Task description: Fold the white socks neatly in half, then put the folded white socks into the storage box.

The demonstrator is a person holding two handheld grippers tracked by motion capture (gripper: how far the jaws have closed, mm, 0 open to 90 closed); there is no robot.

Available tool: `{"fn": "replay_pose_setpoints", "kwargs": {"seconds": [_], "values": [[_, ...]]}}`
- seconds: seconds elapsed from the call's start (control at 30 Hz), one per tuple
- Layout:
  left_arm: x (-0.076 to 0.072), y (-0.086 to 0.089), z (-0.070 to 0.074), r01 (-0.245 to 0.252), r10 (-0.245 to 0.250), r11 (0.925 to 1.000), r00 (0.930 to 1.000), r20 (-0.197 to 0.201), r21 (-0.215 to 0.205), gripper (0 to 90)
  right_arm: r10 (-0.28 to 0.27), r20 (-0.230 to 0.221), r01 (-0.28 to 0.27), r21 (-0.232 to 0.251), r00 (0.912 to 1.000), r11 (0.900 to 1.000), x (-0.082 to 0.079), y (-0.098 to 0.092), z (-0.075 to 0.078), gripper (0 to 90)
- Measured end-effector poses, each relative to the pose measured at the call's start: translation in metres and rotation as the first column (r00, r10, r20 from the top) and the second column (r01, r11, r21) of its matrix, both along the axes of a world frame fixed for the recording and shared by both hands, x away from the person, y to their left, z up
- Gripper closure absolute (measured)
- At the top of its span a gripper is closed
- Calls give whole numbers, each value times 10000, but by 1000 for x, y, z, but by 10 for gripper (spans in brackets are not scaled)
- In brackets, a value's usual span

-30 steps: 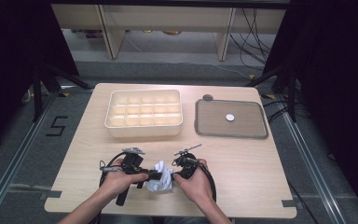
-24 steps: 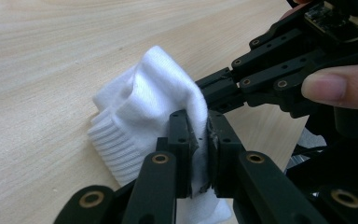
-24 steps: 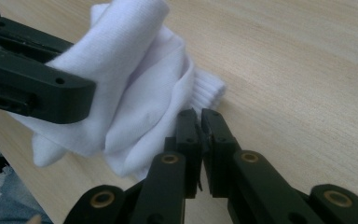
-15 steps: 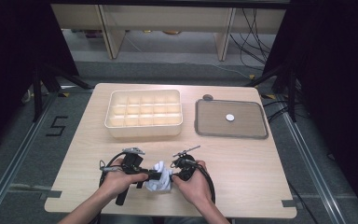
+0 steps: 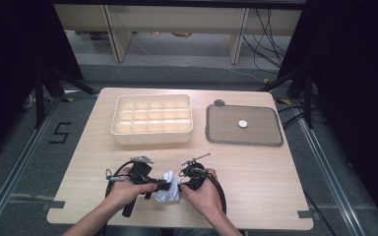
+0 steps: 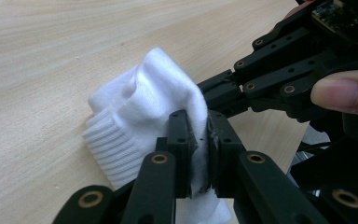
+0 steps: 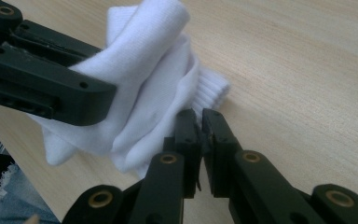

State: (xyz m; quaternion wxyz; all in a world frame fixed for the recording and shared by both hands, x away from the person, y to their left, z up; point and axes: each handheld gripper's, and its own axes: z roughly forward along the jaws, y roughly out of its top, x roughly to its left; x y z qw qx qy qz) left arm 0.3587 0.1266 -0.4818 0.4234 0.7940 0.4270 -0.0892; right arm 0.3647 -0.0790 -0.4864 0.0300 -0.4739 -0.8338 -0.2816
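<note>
A white sock lies bunched near the table's front edge, between both hands. My left gripper comes in from the left and is shut on a fold of the sock, with white fabric pinched between its pads. My right gripper comes in from the right, tips against the sock. In the right gripper view its jaws stand almost together with only a dark slit and no fabric between them. There the sock lies just to their left, and its ribbed cuff beyond the tips.
A cream compartment tray stands at the back left of the wooden table. A grey flat tray with a small white disc sits at the back right. A small dark round thing lies behind it.
</note>
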Motion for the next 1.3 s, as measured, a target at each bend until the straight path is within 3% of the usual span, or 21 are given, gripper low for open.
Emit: {"fn": "replay_pose_setpoints", "kwargs": {"seconds": [0.07, 0.13, 0.17, 0.23, 0.3, 0.37, 0.7, 0.73, 0.77, 0.8, 0.9, 0.93, 1.1, 1.17, 1.2, 1.23, 1.3], "values": [[0, 0, -1, 66, -66, 10000, 10000, -5, 37, 806, -17, 8, 17, -1, 10000, 10000, 0, 0, 0, 853], [0, -1, -2, 107, -107, 9999, 9999, -9, 49, 804, -467, -372, 463, -116, 9982, 9989, -3, 3, 2, 852], [0, -1, -2, 64, -65, 9998, 10000, 42, 199, 803, -446, -331, 443, -106, 9985, 9990, -2, 3, 1, 852], [1, -3, -3, 199, -199, 9998, 9998, -22, 54, 804, -530, -413, 529, -40, 9977, 9986, -3, 3, 1, 851], [0, -5, -2, 102, -103, 9991, 9999, 5, 407, 804, -257, -257, 258, 36, 9993, 9997, -2, 1, 1, 850], [1, -6, -4, 237, -237, 9997, 9997, 4, 109, 803, -313, -354, 315, 57, 9989, 9995, -3, 1, 2, 850], [1, -7, -5, 266, -265, 9994, 9996, -65, 214, 794, -170, -209, 172, 106, 9996, 9998, -2, 1, 1, 847], [0, -8, -5, 125, -126, 9996, 9999, 13, 255, 795, -326, -361, 328, 49, 9988, 9995, -2, 1, 2, 845], [0, -8, -3, 187, -186, 9984, 9998, -26, 525, 794, -200, -230, 202, 124, 9995, 9997, -2, 0, 1, 843], [1, -8, -5, 299, -298, 9993, 9996, -24, 228, 793, -228, -273, 233, 153, 9994, 9996, -2, 0, 2, 840], [1, -9, -5, 314, -313, 9990, 9995, -39, 311, 791, -361, -437, 367, 110, 9984, 9993, -2, -1, 5, 836], [1, -9, -3, 250, -249, 9981, 9997, -12, 564, 791, -345, -396, 351, 152, 9986, 9993, -1, -1, 5, 836], [0, -10, -5, 216, -216, 9982, 9998, -18, 559, 790, -148, -271, 153, 182, 9995, 9997, -1, -1, 3, 835], [0, -9, -5, 233, -232, 9981, 9997, -19, 563, 790, -306, -421, 316, 222, 9986, 9993, 0, -2, 4, 827], [0, -9, -4, 249, -248, 9981, 9997, -20, 566, 791, -67, -46, 68, 281, 10000, 9996, 2, -4, 4, 821], [0, -9, -4, 261, -261, 9979, 9997, -14, 591, 790, -494, -330, 506, 384, 9982, 9980, 2, -4, 10, 814], [1, -10, -6, 404, -404, 9986, 9992, -3, 351, 790, -674, -113, 679, 498, 9977, 9965, 4, -7, 16, 807]]}}
